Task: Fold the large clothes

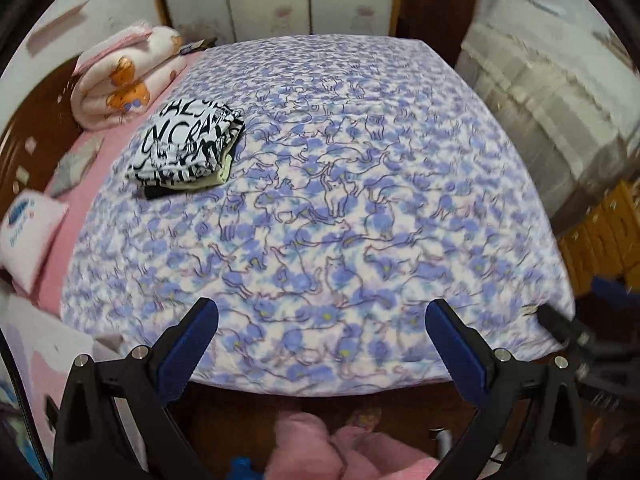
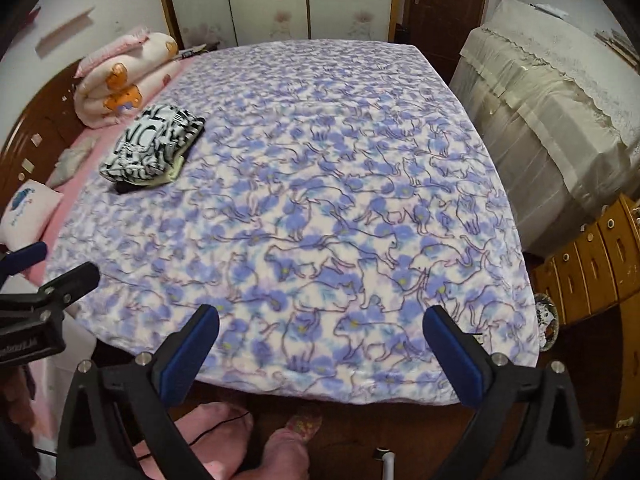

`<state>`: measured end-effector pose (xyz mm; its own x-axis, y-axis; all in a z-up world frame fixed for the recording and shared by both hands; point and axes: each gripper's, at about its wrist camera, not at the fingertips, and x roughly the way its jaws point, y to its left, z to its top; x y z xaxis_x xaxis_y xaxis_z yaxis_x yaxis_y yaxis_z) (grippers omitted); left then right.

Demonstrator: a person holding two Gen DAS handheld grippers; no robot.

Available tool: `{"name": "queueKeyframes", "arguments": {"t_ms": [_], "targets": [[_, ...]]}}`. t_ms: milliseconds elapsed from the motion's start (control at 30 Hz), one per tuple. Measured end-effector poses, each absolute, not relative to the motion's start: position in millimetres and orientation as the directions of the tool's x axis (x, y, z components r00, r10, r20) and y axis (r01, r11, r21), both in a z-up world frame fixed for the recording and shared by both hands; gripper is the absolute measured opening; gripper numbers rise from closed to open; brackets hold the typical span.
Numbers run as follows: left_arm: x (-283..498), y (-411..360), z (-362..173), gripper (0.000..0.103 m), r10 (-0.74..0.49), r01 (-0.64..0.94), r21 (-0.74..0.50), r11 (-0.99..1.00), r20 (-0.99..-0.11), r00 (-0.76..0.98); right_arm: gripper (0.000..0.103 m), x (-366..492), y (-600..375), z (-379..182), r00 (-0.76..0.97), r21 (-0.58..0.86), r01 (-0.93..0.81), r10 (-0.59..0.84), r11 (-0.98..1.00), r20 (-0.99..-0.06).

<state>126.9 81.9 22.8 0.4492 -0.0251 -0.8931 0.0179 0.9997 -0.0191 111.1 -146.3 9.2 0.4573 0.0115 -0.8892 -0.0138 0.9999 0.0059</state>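
Both tongs stand released and empty above the near edge of the bed point(image 2: 360, 376): left tongs point(image 1: 320, 320), right tongs point(image 2: 320, 320). Folded clothes sit stacked in the upper left of the frame, a black-and-white lettered garment point(image 2: 152, 148) topping what seems a pale yellow piece, probably set aside there to keep the cat-print blanket point(image 2: 320, 200) free for folding.

The bed cover point(image 2: 320, 184) is patterned with purple-blue flowers and outlined cats on white. The folded garment point(image 2: 152, 144) is printed with black lettering on white.
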Motion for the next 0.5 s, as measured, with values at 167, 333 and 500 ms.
{"name": "queueKeyframes", "arguments": {"t_ms": [167, 333, 500], "targets": [[101.4, 76.7, 14.6, 0.103, 0.024, -0.011, 0.021, 1.000, -0.905, 0.426, 0.103, 89.3, -134.1, 3.2, 0.428, 0.055, 0.004, 0.048, 0.998, -0.902], [82.5, 72.5, 7.4, 0.103, 0.063, -0.012, 0.063, 0.998, -0.909, 0.411, 0.103, 72.5, -123.9, 0.7, 0.431, 0.030, 0.026, 0.015, 0.999, -0.902], [73.7, 73.0, 15.5, 0.102, 0.093, -0.028, 0.090, 0.996, -0.886, 0.453, 0.103, 67.8, -120.8, 6.8, 0.463, 0.027, 0.016, 0.017, 1.000, -0.886]]}}
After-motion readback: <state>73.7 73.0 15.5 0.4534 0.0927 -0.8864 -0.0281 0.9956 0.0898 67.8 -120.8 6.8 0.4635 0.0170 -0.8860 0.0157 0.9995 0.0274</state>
